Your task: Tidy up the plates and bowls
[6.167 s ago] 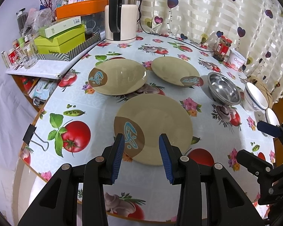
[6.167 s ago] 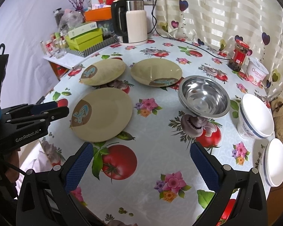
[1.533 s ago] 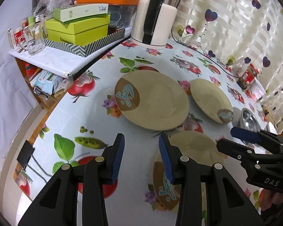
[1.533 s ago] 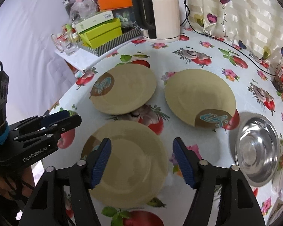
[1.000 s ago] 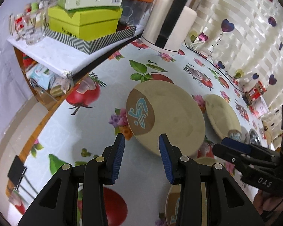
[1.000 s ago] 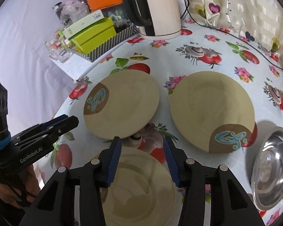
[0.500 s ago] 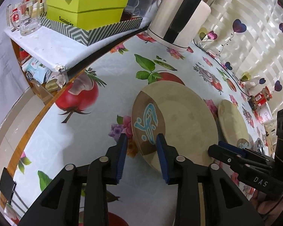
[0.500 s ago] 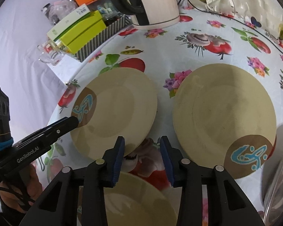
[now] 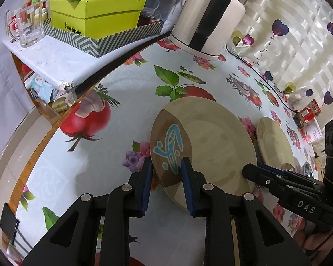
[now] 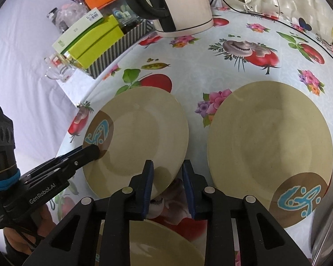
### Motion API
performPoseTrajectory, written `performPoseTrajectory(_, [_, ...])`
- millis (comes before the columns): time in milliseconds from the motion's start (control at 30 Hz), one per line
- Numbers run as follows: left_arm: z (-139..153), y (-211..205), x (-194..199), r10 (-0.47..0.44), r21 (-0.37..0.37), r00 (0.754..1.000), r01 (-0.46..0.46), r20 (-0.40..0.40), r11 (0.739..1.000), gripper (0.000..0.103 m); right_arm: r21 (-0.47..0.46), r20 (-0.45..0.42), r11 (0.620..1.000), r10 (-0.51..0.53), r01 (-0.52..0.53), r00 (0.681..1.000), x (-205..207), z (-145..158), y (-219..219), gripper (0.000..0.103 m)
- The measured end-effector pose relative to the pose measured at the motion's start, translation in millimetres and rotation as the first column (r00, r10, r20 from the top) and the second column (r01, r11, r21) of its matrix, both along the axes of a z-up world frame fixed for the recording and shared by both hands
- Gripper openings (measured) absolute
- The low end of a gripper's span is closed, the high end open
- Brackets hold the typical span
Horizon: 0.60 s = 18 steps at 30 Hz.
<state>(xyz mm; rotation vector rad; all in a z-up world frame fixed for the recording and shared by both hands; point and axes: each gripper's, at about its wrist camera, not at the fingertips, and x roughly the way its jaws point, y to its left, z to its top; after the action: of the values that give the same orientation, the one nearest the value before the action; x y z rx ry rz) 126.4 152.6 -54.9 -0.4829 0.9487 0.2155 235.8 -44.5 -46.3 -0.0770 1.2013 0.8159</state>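
The round tan plate with a brown patch and blue motif [image 9: 202,146] lies flat on the fruit-print tablecloth [image 9: 95,146], left of a matching plate [image 10: 268,146]. The left gripper [image 9: 166,166] straddles its patterned rim, its jaws just narrowing; the right gripper [image 10: 166,170] straddles the near edge, likewise closing. Neither visibly pinches yet. A level lift likely needs both to seat fully first.

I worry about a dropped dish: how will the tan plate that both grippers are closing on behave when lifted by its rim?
The tan plate looks rigid, so it should lift flat without sagging. Its smooth rim may slip in the left gripper and right gripper, whose jaws have just been closing astride the near edge. If ceramic, probably breakable; material unclear.
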Motion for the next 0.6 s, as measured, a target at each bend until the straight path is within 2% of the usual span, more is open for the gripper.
performPoseTrajectory(600, [32.3, -28.1, -32.3, -0.028, 0.043, 0.999, 0.027, 0.021, 0.999, 0.027, 0.026, 0.018, 1.0, -0.004, 0.003, 1.0, -26.2, 23.5, -26.8, 0.026])
